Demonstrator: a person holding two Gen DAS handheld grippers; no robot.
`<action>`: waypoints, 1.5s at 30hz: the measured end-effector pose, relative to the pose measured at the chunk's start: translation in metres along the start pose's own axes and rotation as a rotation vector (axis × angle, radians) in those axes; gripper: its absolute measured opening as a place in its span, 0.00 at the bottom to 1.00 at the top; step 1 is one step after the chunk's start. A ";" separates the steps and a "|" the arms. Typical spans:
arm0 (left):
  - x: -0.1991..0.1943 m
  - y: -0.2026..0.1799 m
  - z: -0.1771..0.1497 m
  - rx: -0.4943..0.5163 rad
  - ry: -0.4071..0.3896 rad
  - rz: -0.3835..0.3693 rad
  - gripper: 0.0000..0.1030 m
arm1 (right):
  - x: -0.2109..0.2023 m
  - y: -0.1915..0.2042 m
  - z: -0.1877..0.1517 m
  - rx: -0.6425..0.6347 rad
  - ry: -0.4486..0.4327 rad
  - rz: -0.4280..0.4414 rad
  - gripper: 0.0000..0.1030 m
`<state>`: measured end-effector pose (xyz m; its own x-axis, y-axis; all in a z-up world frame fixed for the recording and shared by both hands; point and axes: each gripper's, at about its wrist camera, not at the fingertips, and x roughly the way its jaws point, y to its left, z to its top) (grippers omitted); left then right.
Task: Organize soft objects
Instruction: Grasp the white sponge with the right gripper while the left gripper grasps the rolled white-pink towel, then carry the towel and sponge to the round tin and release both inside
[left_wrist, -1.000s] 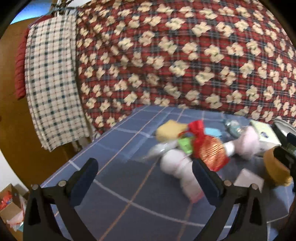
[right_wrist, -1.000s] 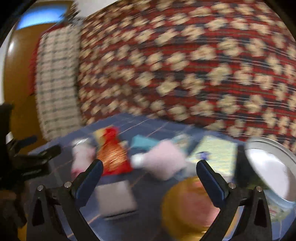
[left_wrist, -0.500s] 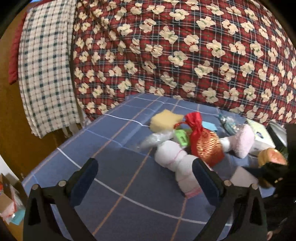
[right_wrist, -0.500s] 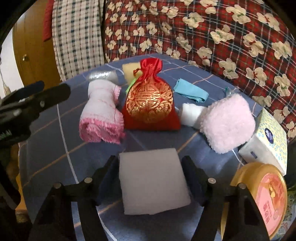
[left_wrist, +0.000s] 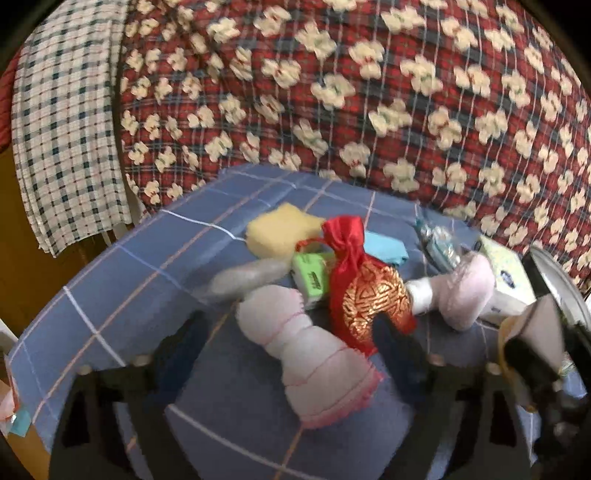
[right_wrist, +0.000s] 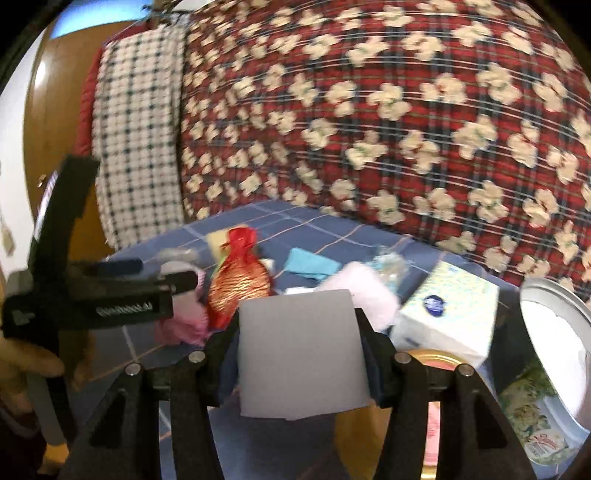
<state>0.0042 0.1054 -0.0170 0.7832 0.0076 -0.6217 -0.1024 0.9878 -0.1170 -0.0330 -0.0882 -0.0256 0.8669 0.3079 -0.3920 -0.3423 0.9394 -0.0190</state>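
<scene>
A rolled white-and-pink towel lies on the blue checked tablecloth. My left gripper straddles it, blurred, its jaws closing with a gap still showing beside the roll. From the right wrist view, that gripper reaches in from the left over the towel. My right gripper is closing its jaws, shut on a flat white foam square held up off the table. Beside the towel stands a red and gold pouch, with a fluffy pink piece further right.
A yellow sponge, green packet, turquoise cloth and silvery wrap lie behind the towel. A tissue pack, a gold-lidded tin and an open round tin sit right. A red floral quilt backs the table.
The right gripper closed on the white square and raised it off the table. The left gripper moved in over the rolled towel and its jaws narrowed around it.
</scene>
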 end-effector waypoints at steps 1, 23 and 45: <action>0.007 -0.004 0.000 0.008 0.018 0.002 0.72 | -0.002 -0.003 0.001 0.010 -0.004 -0.012 0.56; 0.030 0.021 -0.017 -0.161 0.159 -0.109 0.28 | -0.024 -0.035 0.009 0.140 -0.116 -0.054 0.56; -0.032 -0.119 -0.008 0.153 -0.137 -0.310 0.28 | -0.101 -0.144 -0.018 0.246 -0.266 -0.365 0.56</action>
<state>-0.0135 -0.0132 0.0106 0.8386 -0.2848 -0.4645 0.2370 0.9583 -0.1596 -0.0776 -0.2577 -0.0001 0.9871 -0.0493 -0.1522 0.0678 0.9906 0.1185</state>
